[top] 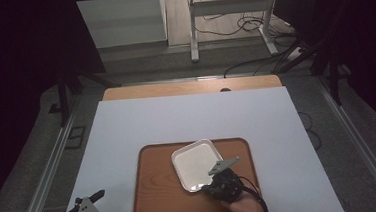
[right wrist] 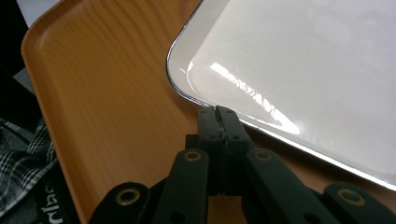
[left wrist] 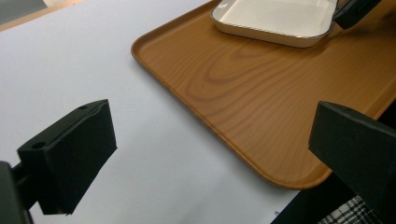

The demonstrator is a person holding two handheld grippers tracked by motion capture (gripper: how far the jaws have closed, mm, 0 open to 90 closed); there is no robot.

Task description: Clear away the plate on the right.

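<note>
Right gripper view: white plate (right wrist: pixel 299 70) unmarked; strap lettering (right wrist: pixel 50 203) unreadable.

A white square dish (top: pixel 195 164) with a silvery rim lies on a brown wood-grain tray (top: pixel 157 198); the table sheet (top: pixel 192 118) is white, both grippers' jaws are black, and a black-and-white checked cloth (right wrist: pixel 18 154) shows

One wooden tray (top: pixel 158 198) — one white dish (top: pixel 194 163).
</note>
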